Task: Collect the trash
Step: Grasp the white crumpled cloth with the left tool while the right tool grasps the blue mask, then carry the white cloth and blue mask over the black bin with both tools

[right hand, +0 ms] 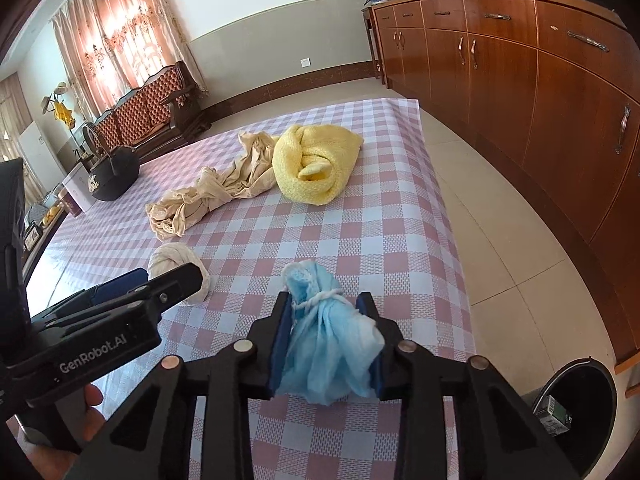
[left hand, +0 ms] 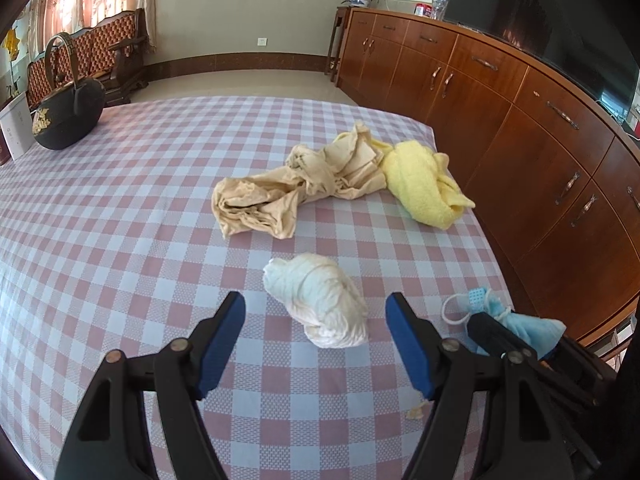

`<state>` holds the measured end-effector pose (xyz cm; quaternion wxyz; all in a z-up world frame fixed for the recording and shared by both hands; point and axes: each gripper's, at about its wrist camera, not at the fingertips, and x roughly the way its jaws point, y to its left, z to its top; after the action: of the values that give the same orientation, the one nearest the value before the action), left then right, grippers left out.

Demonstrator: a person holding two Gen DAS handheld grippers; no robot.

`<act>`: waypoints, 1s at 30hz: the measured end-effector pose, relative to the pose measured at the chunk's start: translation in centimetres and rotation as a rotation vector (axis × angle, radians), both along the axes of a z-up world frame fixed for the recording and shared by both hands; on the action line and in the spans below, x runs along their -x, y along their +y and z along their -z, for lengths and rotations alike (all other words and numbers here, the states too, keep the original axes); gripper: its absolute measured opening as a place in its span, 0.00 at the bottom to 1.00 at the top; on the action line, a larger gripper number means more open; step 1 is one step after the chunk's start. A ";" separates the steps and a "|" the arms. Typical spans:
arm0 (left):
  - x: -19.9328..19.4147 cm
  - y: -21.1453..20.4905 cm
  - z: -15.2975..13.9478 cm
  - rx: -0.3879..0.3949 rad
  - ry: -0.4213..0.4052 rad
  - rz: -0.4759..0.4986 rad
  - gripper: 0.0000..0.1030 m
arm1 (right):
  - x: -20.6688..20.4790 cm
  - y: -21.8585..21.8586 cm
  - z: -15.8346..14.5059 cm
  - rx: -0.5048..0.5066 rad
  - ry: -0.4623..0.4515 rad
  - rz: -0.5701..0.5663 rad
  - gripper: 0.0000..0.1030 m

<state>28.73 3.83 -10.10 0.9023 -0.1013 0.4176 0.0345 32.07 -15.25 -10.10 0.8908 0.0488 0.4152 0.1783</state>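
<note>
Crumpled blue face mask (right hand: 328, 332), bound by its own ear loop, is clamped between the pads of the right gripper (right hand: 326, 344) above the checked tablecloth (right hand: 360, 220). Left gripper (left hand: 316, 340) hangs spread wide around a white paper wad (left hand: 320, 300). Beyond lie a beige cloth (left hand: 296, 188) and yellow towel (left hand: 424, 184); a black bin (right hand: 576, 404) stands on the floor.

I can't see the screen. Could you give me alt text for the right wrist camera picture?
The right claw is shut on a crumpled blue face mask above a pink-and-white checked tablecloth. Farther back lie a yellow towel, a beige cloth and a white paper wad, with the left claw beside it. A black bin stands on the floor, lower right.
</note>
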 end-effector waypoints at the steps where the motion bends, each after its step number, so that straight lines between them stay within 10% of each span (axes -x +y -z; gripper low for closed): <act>1: 0.0 0.0 0.1 -0.002 0.004 -0.001 0.71 | 0.0 -0.1 0.0 -0.009 0.000 -0.003 0.32; 12: 0.8 0.1 0.5 0.027 -0.005 -0.004 0.29 | 0.9 -0.9 -1.1 -0.102 -0.014 -0.006 0.30; 30: 7.4 -0.8 -2.2 0.020 -0.064 0.038 0.26 | 5.3 -2.3 -3.0 -0.110 -0.038 -0.005 0.30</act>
<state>21.35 3.05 -7.86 0.9146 -0.1033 0.3908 0.0100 26.72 -17.55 -7.10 0.8940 0.0931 0.3880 0.2037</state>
